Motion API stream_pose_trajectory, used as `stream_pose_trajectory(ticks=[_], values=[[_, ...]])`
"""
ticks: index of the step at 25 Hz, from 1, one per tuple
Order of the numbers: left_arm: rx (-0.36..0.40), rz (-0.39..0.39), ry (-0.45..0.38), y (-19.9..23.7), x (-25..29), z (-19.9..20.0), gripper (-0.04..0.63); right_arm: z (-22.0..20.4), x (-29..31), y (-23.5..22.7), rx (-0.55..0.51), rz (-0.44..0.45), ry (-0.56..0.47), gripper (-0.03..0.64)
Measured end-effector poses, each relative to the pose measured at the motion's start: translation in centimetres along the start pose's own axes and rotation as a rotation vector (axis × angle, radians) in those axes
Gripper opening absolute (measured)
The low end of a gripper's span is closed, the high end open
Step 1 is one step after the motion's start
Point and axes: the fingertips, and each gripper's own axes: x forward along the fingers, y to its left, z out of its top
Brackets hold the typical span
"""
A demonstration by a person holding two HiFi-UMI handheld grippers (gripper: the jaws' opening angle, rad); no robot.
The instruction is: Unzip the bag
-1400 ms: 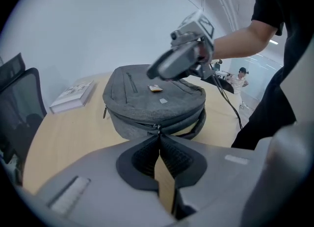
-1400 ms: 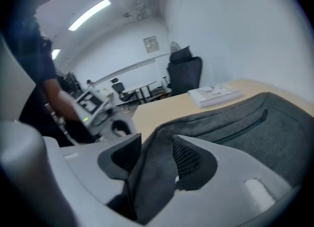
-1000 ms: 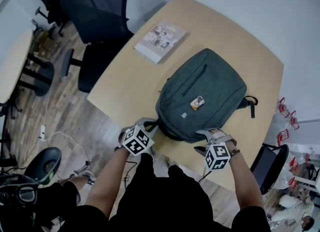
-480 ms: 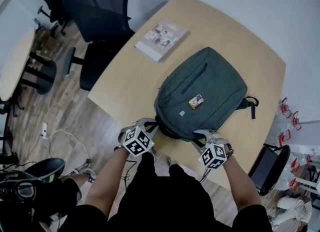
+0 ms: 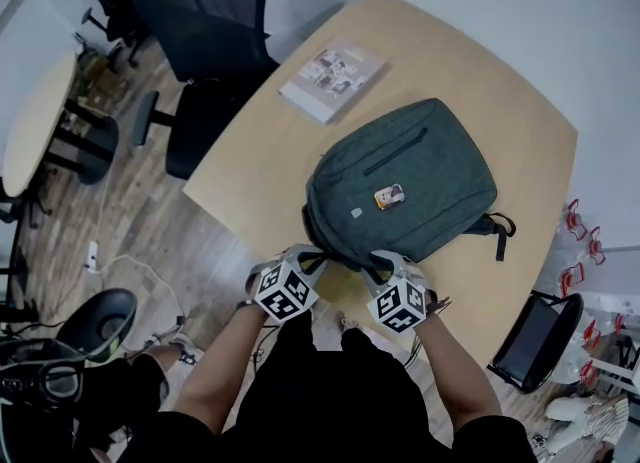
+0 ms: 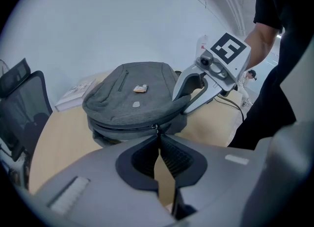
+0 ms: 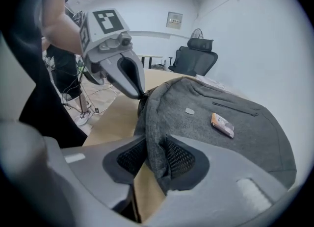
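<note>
- The right tool (image 5: 385, 263) now sits further left, lower centre, its jaws closing on the near edge of the grey fabric backpack (image 5: 410, 181).
- The left tool (image 5: 305, 256) stays pinched on the black zip pull (image 6: 157, 130).
- The backpack still lies on the tan bench (image 5: 250, 171).

Grey-green bag (image 5: 420, 166), tan wooden table (image 5: 500, 91), black chair (image 5: 200, 11), black-and-white marker cube (image 5: 285, 291)

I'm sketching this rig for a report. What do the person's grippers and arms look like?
The left gripper and right gripper are matching pale grey shells with black textured pads; each carries a white cube printed with black square markers. The person wears a black short-sleeved top. The right gripper's jaws are closing with backpack fabric between them.
</note>
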Motion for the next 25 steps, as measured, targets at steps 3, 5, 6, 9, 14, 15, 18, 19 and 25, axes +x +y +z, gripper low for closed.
stream_pose_trajectory(ticks=[3,5,6,9,14,15,18,19,25], values=[[-0.018,-0.005,-0.007,-0.8,0.3,0.4,0.034,2.0,1.5,-0.1,0.062,-0.032,0.001,0.118],[-0.044,0.018,-0.007,-0.3,0.3,0.3,0.037,3.0,2.1,-0.1,0.073,-0.049,-0.002,0.120],[-0.057,0.028,-0.008,0.0,0.2,0.1,0.032,3.3,2.2,-0.1,0.067,-0.053,-0.007,0.121],[-0.070,0.036,-0.015,0.5,0.1,-0.3,0.026,3.8,1.8,0.4,0.035,-0.023,-0.054,0.137],[-0.073,0.041,-0.026,0.7,0.2,-0.5,0.026,1.8,-0.3,1.4,-0.300,0.069,-0.044,0.312],[-0.074,0.041,-0.027,0.7,0.2,-0.5,0.026,0.7,-0.7,0.9,-0.390,0.063,-0.015,0.333],[-0.069,0.040,-0.025,0.7,0.2,-0.5,0.026,-2.9,-2.1,-1.8,-0.517,0.045,0.063,0.334],[-0.066,0.040,-0.024,0.7,0.2,-0.5,0.026,-3.9,-2.5,-2.9,-0.523,0.040,0.085,0.334],[-0.065,0.045,-0.027,0.6,0.3,-0.5,0.026,-7.1,-3.1,-6.8,-0.589,-0.030,0.146,0.258]])
